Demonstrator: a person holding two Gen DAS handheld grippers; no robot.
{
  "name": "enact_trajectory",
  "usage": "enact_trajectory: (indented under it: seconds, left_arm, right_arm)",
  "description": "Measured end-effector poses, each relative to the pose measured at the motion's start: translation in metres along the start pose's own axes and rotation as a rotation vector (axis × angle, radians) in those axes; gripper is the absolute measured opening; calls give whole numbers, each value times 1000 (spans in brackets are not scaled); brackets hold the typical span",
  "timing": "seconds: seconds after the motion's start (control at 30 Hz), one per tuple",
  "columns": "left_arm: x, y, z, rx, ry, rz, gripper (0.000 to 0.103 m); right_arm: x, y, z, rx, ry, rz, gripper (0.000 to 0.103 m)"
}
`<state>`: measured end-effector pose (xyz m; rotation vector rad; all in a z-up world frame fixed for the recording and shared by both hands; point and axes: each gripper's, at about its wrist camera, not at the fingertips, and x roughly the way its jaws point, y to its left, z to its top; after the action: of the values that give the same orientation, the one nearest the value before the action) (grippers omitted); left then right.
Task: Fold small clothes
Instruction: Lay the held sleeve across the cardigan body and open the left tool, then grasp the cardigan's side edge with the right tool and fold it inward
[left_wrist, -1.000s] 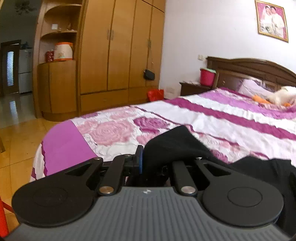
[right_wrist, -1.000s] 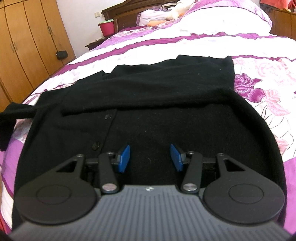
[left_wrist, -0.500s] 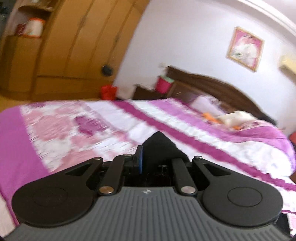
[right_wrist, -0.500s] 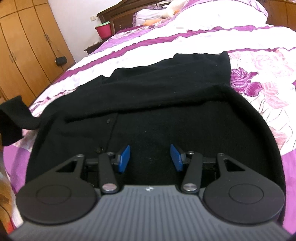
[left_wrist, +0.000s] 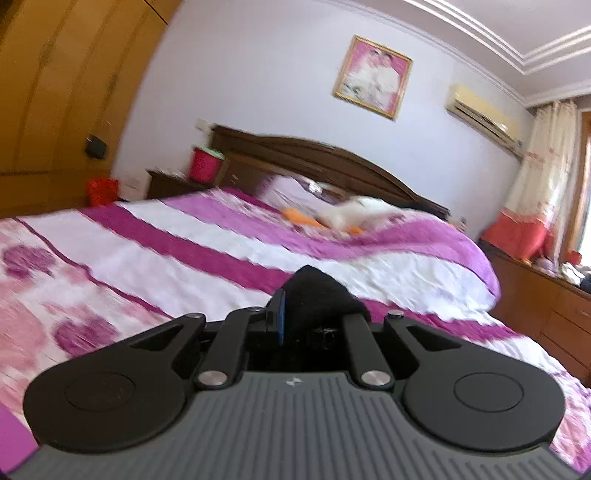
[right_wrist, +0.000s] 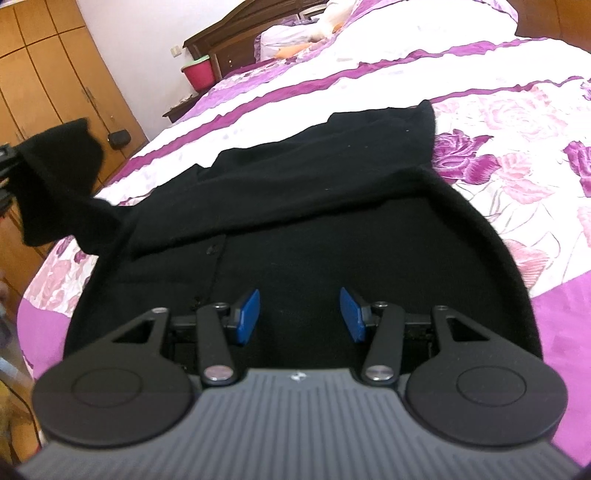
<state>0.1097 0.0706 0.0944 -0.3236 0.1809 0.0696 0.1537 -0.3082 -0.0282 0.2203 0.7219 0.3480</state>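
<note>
L gripper (left_wrist: 295, 314) clenched on black sleeve end (left_wrist: 314, 291), cloth bunched betw jaws and poking out ahead; lifted clear of bedspread (left_wrist: 166, 266), prob to carry sleeve across body for fold. R gripper (right_wrist: 298, 314) released, jaws apart w/ nothing betw, hovering just above black cardigan (right_wrist: 332, 229), likely ready to pin. Cardigan flat ahead of R jaws; sleeve raised off to their left.

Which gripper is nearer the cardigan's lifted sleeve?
Left. The left gripper is shut on the sleeve, holding it off the bed; the right gripper hovers open above the cardigan's body.
</note>
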Motion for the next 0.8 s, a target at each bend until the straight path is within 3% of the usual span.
enact_trajectory:
  seconds: [0.23,0.43,0.5,0.57,0.7,0.8]
  left_arm:
    - [40,-43,-50,58,117,-66,12]
    - [70,-44,-93,81,270,-81,13]
    - [75,-40,-101,68,313,-94,23]
    - [80,-37,-109,63,351,-105,45]
    - [77,-40,-116,106,369,-98,50]
    - [67,-38,-111,116,381,-81,66]
  right_arm:
    - [-5,-9,-2,16,-9,0,50]
    - [-6,-13,-3,21,-8,-3,50]
    - [-6,-13,-4,21,-7,-5,50]
    - [-5,-12,-4,20,-6,-7,50]
    - [-3,-11,-4,14,-1,-16,50]
    - [-3,-9,-3,8,3,-26,50]
